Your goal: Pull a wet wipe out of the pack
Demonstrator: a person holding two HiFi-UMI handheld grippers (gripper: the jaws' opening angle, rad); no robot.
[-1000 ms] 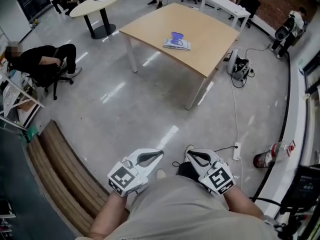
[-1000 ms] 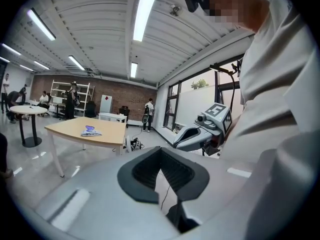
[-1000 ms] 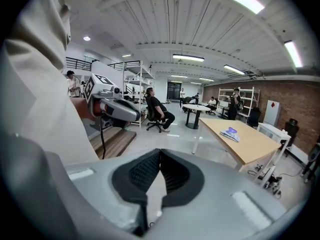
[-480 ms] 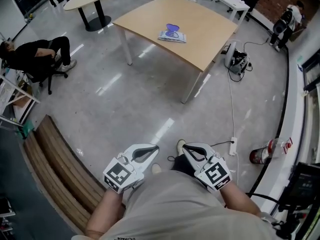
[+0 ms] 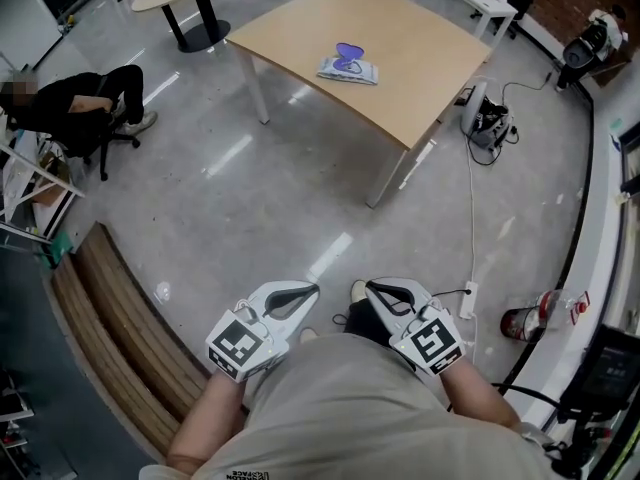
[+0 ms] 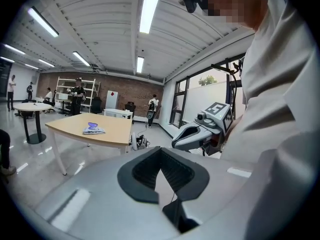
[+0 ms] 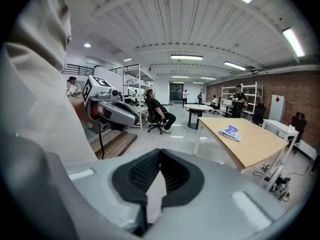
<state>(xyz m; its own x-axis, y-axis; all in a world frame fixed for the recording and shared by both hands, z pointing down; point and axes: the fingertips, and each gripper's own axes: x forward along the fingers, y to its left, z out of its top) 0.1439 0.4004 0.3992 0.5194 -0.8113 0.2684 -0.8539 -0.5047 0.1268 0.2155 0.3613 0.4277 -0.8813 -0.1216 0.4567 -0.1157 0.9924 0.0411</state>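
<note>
Left gripper (image 5: 312, 290) and right gripper (image 5: 370, 288) sit near, side by side at the person's waist, with jaws together and nothing between them. Wet wipe pack (image 5: 348, 69) lies flat on the far wooden table (image 5: 430, 78), well apart from both.

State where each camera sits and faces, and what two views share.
Head view: on the person's head, looking steeply down at floor and table; shows torso, left gripper, right gripper.
Left gripper view: on the left gripper, looking along its shut fingers toward the table; shows the right gripper and torso.
Right gripper view: on the right gripper, along its shut fingers; shows the left gripper.
Shared: all three show the pack on the table.
</note>
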